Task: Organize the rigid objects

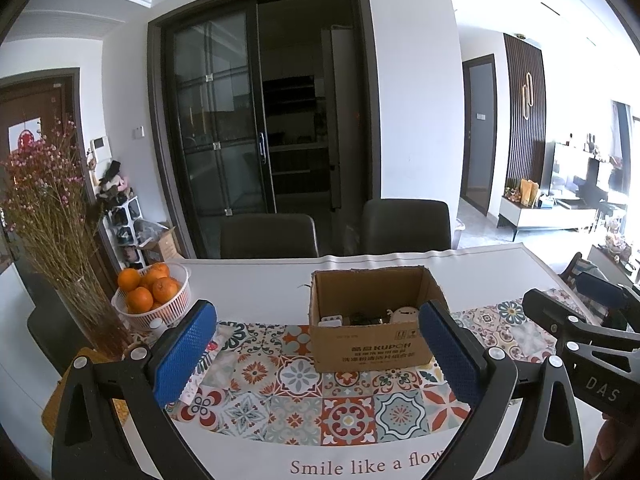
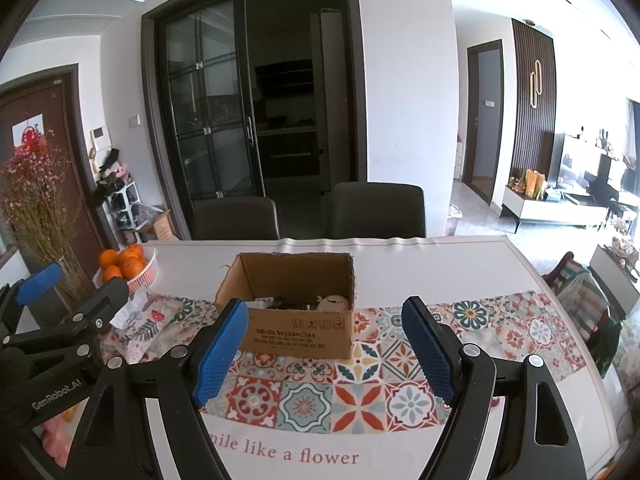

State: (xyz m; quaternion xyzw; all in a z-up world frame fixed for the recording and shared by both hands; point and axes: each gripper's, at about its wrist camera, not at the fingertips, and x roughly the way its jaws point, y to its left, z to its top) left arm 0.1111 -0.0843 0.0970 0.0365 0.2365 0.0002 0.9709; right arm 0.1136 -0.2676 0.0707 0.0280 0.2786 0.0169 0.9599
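Observation:
An open cardboard box (image 1: 372,334) stands on the patterned table mat; it also shows in the right wrist view (image 2: 296,332). Inside lie several small items, among them a white round-faced piece (image 1: 405,315) (image 2: 334,303), a small white block (image 1: 331,322) and dark parts that I cannot make out. My left gripper (image 1: 316,354) is open and empty, held above the mat in front of the box. My right gripper (image 2: 326,346) is open and empty, also in front of the box. Each gripper shows at the edge of the other's view.
A white basket of oranges (image 1: 154,298) (image 2: 128,268) and a vase of dried pink flowers (image 1: 52,216) stand at the table's left. A floral fabric pouch (image 2: 144,326) lies left of the box. Two dark chairs (image 1: 406,226) stand behind the table.

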